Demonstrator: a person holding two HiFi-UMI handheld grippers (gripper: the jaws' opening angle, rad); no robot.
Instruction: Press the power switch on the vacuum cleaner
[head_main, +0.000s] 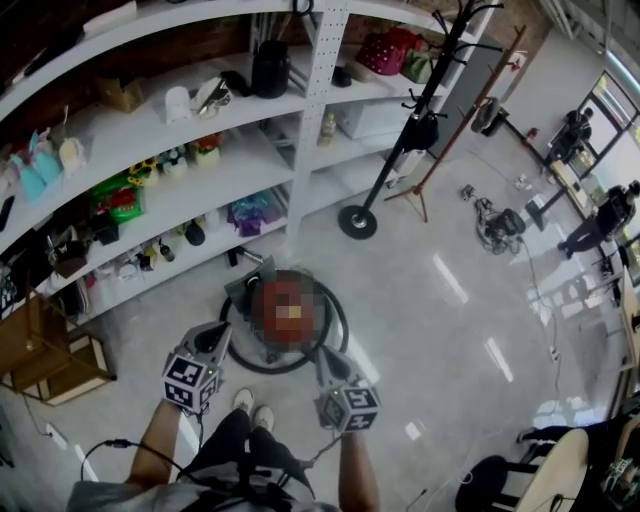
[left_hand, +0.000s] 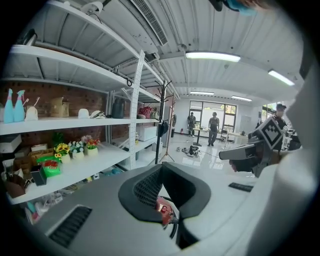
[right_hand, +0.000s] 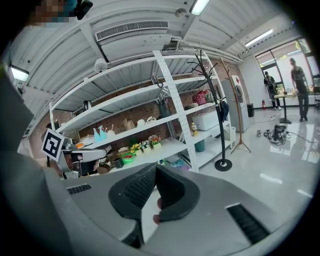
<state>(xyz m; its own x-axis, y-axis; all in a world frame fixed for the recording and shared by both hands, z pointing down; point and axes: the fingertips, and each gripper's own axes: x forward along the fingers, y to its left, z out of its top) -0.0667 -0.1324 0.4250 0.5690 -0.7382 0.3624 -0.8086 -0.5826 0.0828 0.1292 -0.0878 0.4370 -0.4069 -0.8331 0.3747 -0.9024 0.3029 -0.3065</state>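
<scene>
White shoes (head_main: 253, 407) and dark trousers (head_main: 235, 440) are showing at the bottom of the head view. The person is standing on a glossy pale floor (head_main: 430, 330), both arms reaching forward and down.

The left gripper (head_main: 221, 332) is pointing at the left edge of the vacuum cleaner (head_main: 244, 295), and the right gripper (head_main: 322, 353) at its near right edge. In the left gripper view the dark pads (left_hand: 145, 190) are pressing together at the tips with nothing pinched. A scrap of the cleaner's red body is peeking through the slit lower down. The right gripper is reading the same in its own view: pads meeting tip to tip, empty, with pale floor and a reddish edge showing through the gap. Whether either tip is touching the cleaner, cannot tell.

The vacuum cleaner is sitting on the floor just ahead of the shoes. It is round and ringed in black, with a grey part at its far left. Its top is not showing clearly, so the power switch cannot be picked out.

A wooden crate (head_main: 40, 350) is resting on the floor at the near left. Beyond the cleaner a white shelving unit (head_main: 300, 150) is running along the left, carrying yellow flowers (head_main: 140, 172), a black container (head_main: 270, 68) and a red bag (head_main: 385, 50). A black coat stand (head_main: 357, 220) is standing just right of the shelves on a round base. At the far right, two people (head_main: 608, 218) are standing near tables.
</scene>
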